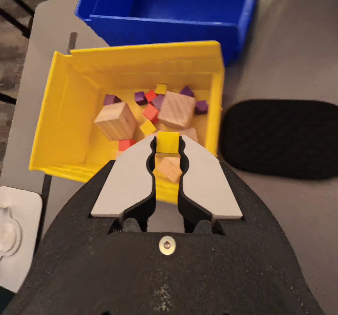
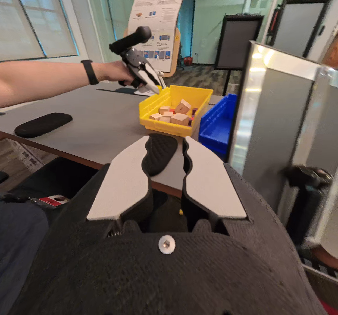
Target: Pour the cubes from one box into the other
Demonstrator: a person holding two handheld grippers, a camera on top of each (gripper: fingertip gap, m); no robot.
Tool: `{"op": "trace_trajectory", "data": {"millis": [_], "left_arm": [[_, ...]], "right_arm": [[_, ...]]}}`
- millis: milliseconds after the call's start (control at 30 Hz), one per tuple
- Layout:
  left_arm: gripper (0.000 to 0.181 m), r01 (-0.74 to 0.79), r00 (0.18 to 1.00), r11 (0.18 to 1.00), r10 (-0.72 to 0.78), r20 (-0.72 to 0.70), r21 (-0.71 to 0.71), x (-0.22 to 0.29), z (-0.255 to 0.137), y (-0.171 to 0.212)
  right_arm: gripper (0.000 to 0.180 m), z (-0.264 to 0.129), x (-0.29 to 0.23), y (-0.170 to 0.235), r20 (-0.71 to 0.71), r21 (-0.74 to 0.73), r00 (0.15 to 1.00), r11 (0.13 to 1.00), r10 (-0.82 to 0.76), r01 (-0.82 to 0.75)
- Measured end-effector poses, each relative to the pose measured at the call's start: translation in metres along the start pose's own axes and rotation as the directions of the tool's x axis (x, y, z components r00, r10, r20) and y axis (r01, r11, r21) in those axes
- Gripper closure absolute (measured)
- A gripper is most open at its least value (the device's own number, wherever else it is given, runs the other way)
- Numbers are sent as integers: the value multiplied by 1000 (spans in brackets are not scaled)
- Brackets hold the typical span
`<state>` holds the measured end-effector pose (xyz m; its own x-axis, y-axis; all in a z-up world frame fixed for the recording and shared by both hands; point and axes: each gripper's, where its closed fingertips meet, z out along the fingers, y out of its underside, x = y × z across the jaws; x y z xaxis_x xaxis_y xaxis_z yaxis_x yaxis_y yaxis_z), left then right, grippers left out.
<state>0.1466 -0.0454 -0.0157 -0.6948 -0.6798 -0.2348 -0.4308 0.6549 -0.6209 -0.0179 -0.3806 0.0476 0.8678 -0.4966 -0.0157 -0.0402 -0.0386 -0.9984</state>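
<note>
On the grey table (image 2: 95,123), the left gripper (image 1: 167,144) pinches the near rim tab of the cube-filled yellow box (image 1: 60,116) just before the blue box (image 1: 164,30), while the right gripper (image 2: 165,153) hangs empty, jaws apart.

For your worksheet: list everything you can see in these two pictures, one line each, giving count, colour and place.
table: one, grey, under everything
yellow box: one, yellow, on the table, holds the cubes
blue box: one, blue, just beyond the yellow box, looks empty
wooden cubes: several, pale wood, in the yellow box
small cubes: several, red, purple and yellow, among the wooden ones
pads: two, black, flat on the table
poster: one, white, upright behind the table
arm: one, with a black wristband, holding the left tool
left tool: one, grey and black, shut on the yellow box's rim
right tool: one, grey and black, open, at the table's near edge
</note>
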Motion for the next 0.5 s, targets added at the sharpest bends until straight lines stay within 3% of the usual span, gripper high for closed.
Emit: {"op": "trace_trajectory", "data": {"millis": [100,267,333,500], "left_arm": [[158,35,999,999,-35,-20,-7,-16,30,-18],[157,31,999,993,-29,13,-117,-39,62,-3],[137,58,998,993,-57,18,-99,-45,66,-4],[127,98,995,992,-97,15,-74,-52,66,1]], "right_arm": [[148,-30,20,22,-69,-30,997,999,37,-39],[148,-84,51,52,-188,-23,975,992,115,-122],[148,-103,57,59,-207,7,967,989,147,-149],[150,-142,69,93,-284,24,943,984,175,-175]]}}
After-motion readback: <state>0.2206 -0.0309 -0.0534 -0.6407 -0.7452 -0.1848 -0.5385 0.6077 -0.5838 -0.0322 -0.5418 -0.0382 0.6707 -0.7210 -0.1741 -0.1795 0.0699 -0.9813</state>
